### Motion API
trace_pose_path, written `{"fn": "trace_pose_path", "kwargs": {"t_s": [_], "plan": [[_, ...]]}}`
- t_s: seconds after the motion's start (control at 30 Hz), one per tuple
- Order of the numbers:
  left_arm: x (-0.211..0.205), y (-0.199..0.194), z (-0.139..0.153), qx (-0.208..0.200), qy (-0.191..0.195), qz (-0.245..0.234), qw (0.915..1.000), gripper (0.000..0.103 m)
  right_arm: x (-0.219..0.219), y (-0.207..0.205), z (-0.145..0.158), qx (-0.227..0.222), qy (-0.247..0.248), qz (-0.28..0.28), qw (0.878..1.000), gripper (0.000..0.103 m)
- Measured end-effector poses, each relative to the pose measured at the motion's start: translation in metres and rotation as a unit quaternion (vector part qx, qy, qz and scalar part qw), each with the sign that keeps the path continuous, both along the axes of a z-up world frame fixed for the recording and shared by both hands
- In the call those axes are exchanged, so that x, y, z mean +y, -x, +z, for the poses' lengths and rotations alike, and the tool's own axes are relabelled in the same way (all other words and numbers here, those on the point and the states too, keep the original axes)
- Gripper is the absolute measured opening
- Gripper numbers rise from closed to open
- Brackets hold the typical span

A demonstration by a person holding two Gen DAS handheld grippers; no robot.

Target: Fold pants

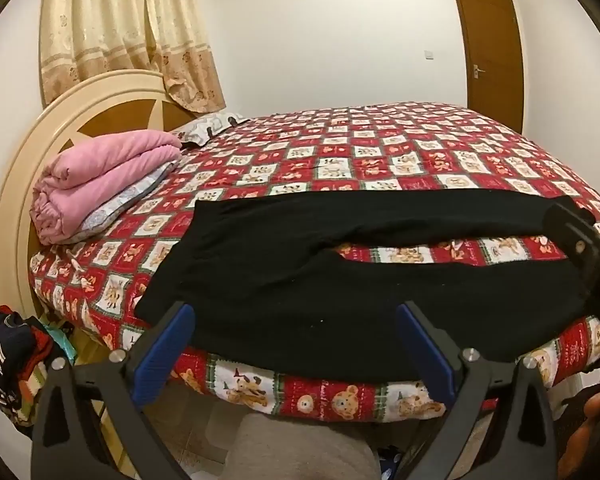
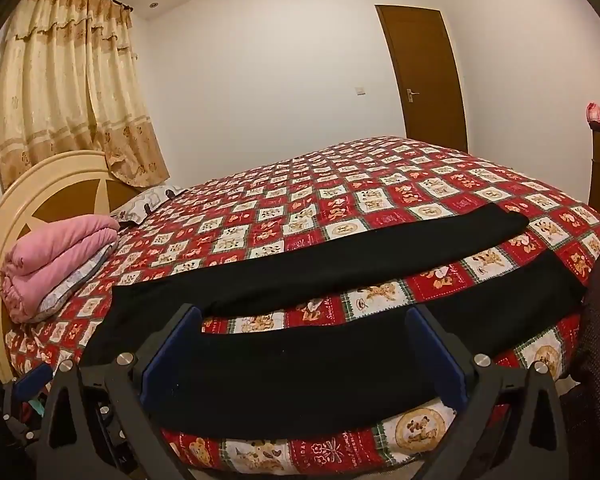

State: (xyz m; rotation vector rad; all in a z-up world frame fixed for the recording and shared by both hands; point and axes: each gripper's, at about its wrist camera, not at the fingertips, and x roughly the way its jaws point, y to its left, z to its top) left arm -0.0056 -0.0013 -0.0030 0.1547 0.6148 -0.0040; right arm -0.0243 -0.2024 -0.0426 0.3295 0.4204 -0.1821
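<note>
1. Black pants (image 1: 340, 280) lie flat along the bed's (image 1: 380, 152) near edge, legs spread apart.
2. Left gripper (image 1: 296, 344) and right gripper (image 2: 304, 348) hover there, jaws apart, holding nothing.
3. Writing on the bedspread is too blurred to read.

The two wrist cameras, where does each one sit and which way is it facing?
Left wrist: on the left gripper, open, at the bed's near edge, facing the pants' waist end; the right gripper shows.
Right wrist: on the right gripper, open, facing the pants' legs.
Shared: pants, bed, pink blanket, door.
</note>
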Motion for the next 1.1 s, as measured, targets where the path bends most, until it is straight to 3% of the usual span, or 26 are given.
{"fn": "trace_pose_path", "kwargs": {"t_s": [1.1], "plan": [[-0.0046,0.0025,-0.0008,-0.003,-0.005,0.000,1.0000,0.103,0.0082,0.0015,-0.0040,0.006,0.005,0.004,1.000,0.102]]}}
